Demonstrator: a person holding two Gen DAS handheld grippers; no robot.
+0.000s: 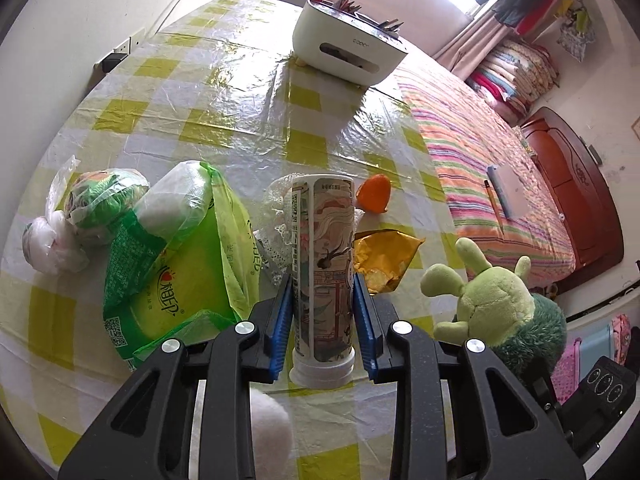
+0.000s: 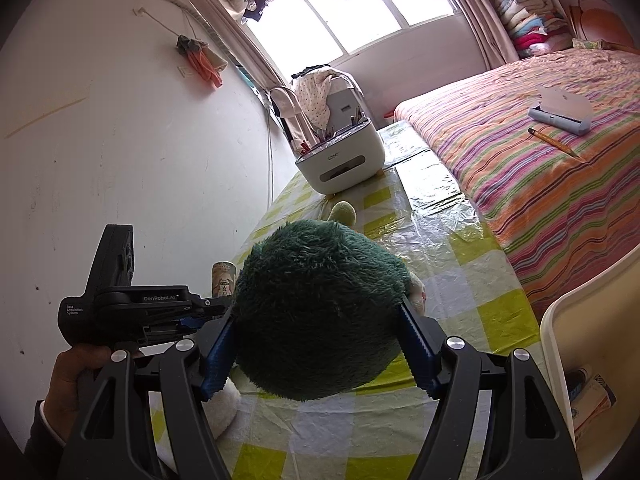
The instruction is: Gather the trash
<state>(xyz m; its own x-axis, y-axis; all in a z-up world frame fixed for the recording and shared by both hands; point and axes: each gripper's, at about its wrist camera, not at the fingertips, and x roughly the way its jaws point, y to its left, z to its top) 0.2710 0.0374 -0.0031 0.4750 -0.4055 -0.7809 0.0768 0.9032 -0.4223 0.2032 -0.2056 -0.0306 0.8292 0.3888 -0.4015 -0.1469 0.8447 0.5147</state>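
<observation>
Left fingers [image 1: 280, 316]: blue ribbed pads pressed on both sides of a printed paper cup [image 1: 323, 264], narrowed to its width.
Left gripper [image 1: 322, 304]: gripping the cup low on its body; the cup's white base end points back at the camera.
Right fingers [image 2: 218, 354]: spread wide, their blue pads against both flanks of a dark green plush toy [image 2: 320, 308].
Right gripper [image 2: 320, 344]: clasping the toy's furry back.
Landmark: the paper cup, above the yellow-checked tablecloth [image 1: 240, 92].
Left of the cup: a green plastic bag [image 1: 180, 264] with white contents, and beyond it a small knotted bundle [image 1: 48, 240].
Behind the cup: orange peel [image 1: 374, 194], a gold wrapper [image 1: 384, 256], white lacy material [image 1: 276, 220].
Right of the cup: the plush toy's pale green face [image 1: 488, 300].
Far beyond the cup: a white tissue box [image 1: 344, 46] holding pencils.
Left wrist view only: the trash pile and the toy's face.
Right wrist view only: a hand [image 2: 70, 380] on the left gripper's handle, the cup's top [image 2: 222, 278] peeking past the toy, the window [image 2: 352, 12], and a white bin rim [image 2: 560, 344].
</observation>
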